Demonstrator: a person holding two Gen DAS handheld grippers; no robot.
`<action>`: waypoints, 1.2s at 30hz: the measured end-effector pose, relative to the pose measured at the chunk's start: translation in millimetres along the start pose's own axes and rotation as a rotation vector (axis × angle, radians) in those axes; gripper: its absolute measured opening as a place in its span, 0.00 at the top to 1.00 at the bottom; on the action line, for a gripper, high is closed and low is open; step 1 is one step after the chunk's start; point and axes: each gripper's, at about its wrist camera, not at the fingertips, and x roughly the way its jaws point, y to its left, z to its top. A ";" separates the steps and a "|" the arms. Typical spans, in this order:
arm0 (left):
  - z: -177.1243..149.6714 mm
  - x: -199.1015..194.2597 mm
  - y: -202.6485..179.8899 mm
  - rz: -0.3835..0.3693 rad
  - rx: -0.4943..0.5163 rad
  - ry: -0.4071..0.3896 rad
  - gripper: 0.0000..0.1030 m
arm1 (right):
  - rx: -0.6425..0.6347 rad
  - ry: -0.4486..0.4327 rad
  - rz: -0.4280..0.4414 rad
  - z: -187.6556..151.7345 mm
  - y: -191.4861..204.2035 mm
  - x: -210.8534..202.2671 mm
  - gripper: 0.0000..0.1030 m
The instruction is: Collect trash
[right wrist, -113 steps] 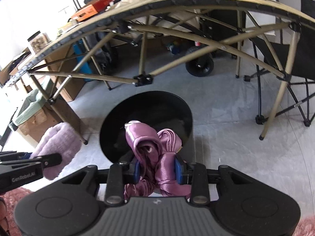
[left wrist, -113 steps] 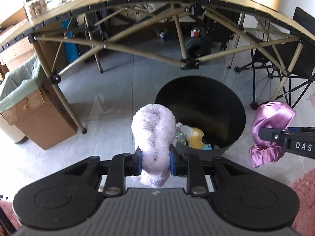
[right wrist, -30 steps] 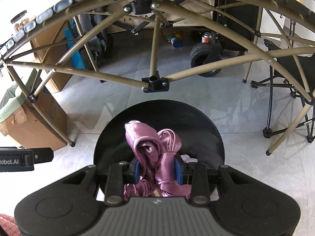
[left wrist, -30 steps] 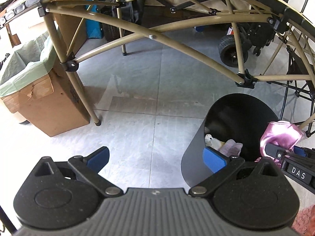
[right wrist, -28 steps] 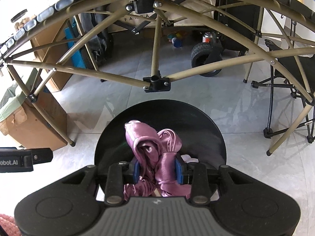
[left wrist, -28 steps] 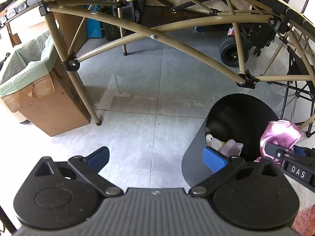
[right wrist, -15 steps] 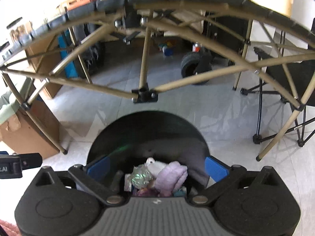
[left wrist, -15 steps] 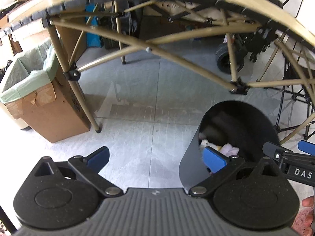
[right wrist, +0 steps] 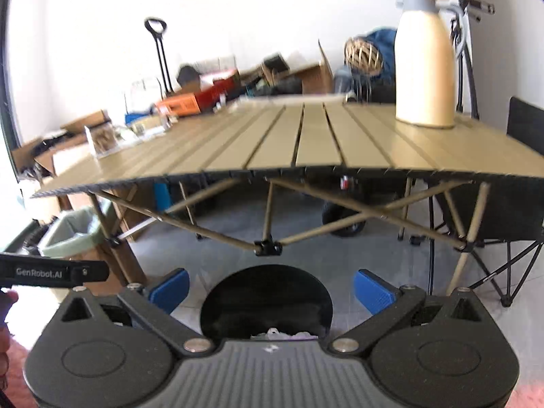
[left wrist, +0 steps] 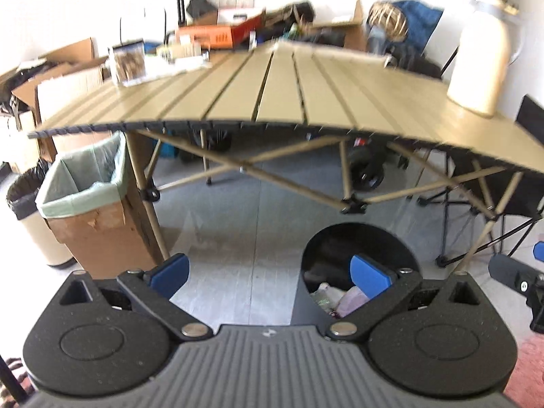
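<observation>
Both grippers empty. Left gripper [left wrist: 268, 277] spread wide, nothing btwn pads. Right gripper [right wrist: 270, 289] also released, jaws at full spread w/ nothing btwn them. Trash now in black bin [right wrist: 217, 309] on floor below table edge: pale bits [left wrist: 335, 295] visible inside, incl. lilac and greenish scraps. Tabletop [left wrist: 272, 102] holds only jug [right wrist: 425, 64] and clutter at far side. Probably near done; no loose trash spotted, though blur hides detail.

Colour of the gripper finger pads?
Blue pads; clearest in the right wrist view.
</observation>
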 end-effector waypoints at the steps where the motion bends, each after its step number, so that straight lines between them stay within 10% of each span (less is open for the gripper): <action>1: -3.0 -11.0 0.4 -0.004 0.002 -0.018 0.00 | -0.011 -0.010 0.003 -2.9 1.4 -13.2 0.00; 13: -57.5 -98.2 -6.6 -0.048 0.033 -0.090 0.00 | -0.054 -0.002 0.019 -27.6 13.1 -109.5 0.00; 36: -71.4 -99.1 -10.0 -0.071 0.042 -0.041 0.00 | -0.048 0.084 0.000 -35.4 15.1 -113.5 0.00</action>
